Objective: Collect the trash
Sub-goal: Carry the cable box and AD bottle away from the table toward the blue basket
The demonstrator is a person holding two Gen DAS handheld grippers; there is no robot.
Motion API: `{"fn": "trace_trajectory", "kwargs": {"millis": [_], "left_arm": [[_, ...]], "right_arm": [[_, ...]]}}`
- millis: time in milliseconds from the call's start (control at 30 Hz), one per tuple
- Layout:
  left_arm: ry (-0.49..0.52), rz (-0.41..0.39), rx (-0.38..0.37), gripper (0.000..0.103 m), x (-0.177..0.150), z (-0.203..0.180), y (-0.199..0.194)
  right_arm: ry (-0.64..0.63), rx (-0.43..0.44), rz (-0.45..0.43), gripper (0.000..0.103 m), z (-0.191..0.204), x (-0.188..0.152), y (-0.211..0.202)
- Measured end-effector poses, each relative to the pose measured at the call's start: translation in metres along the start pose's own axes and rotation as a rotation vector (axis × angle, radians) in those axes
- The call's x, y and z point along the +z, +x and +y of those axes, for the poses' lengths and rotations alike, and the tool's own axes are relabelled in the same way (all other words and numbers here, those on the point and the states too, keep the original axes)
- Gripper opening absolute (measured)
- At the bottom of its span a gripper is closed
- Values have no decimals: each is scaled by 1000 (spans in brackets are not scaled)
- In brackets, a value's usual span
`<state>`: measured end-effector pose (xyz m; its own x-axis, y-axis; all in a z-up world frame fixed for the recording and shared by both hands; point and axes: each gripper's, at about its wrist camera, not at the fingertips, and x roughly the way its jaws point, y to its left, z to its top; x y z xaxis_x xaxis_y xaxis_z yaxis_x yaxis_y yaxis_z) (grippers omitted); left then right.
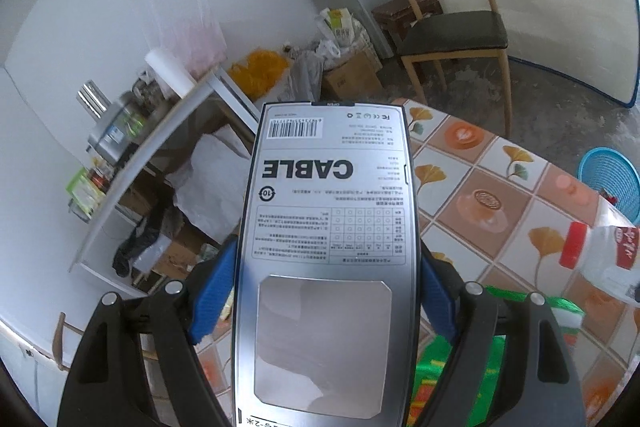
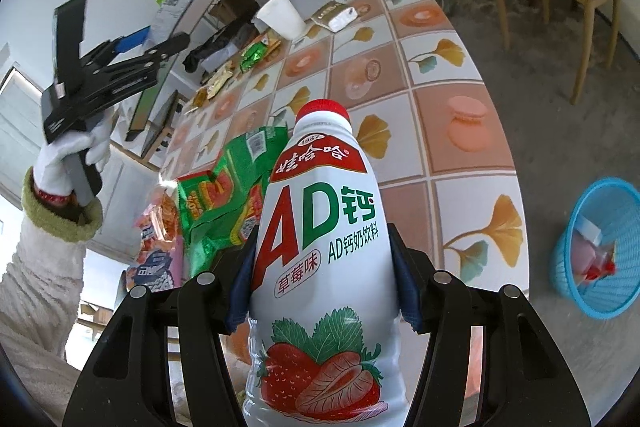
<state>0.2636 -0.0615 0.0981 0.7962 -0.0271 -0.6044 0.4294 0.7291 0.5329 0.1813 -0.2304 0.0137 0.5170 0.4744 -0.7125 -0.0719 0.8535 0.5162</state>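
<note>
My left gripper [image 1: 326,291] is shut on a flat grey cable box [image 1: 328,211] printed "CABLE", held up above the table's left side; it also shows in the right wrist view [image 2: 132,43] with the box [image 2: 168,11]. My right gripper [image 2: 322,287] is shut on a white strawberry AD milk bottle [image 2: 320,247] with a red cap, above the tiled table [image 2: 452,115]; the bottle shows at the right of the left wrist view [image 1: 600,255]. A blue trash basket [image 2: 596,251] with some trash in it stands on the floor right of the table, also in the left wrist view [image 1: 610,179].
On the table lie green snack wrappers [image 2: 228,203], a pink wrapper [image 2: 154,243], a white paper cup [image 2: 280,15], a small packet [image 2: 336,15] and gold wrappers [image 2: 218,83]. A white shelf [image 1: 132,163] with jars stands left. A wooden chair [image 1: 456,31] and cardboard boxes [image 1: 352,77] stand behind.
</note>
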Motion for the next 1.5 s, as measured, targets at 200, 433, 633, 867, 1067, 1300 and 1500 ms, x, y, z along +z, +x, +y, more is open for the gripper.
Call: {"fn": "trace_trajectory", "kwargs": {"millis": [200,433,633,867,1067,1300,1500], "left_arm": [[9,-40,9,79,-7,-7,-39],[-29,-52,-20,79,-25,-23,-70],[-160,-54,-104,79,-42,-32,-94],[-352,-65,-213,79,-65,-50,-120],[-466,-78,-289,79,-82,-78,-137],[-472,-80,-390,79,-81,-115,-150],[-434,-88,-460,79,-66,-141,-154]], "right_arm": [[-6,4,-27,55,9,-8,-14],[10,19,-68,55,11,-21,-32],[37,46,-97,55,11,-33,-40],[51,64,-145,55,8,-46,-57],[68,47,-155,55,-1,-55,-67],[114,44,-189,55,-16,-72,-82],[151,40,-226,55,-29,-85,-99]]}}
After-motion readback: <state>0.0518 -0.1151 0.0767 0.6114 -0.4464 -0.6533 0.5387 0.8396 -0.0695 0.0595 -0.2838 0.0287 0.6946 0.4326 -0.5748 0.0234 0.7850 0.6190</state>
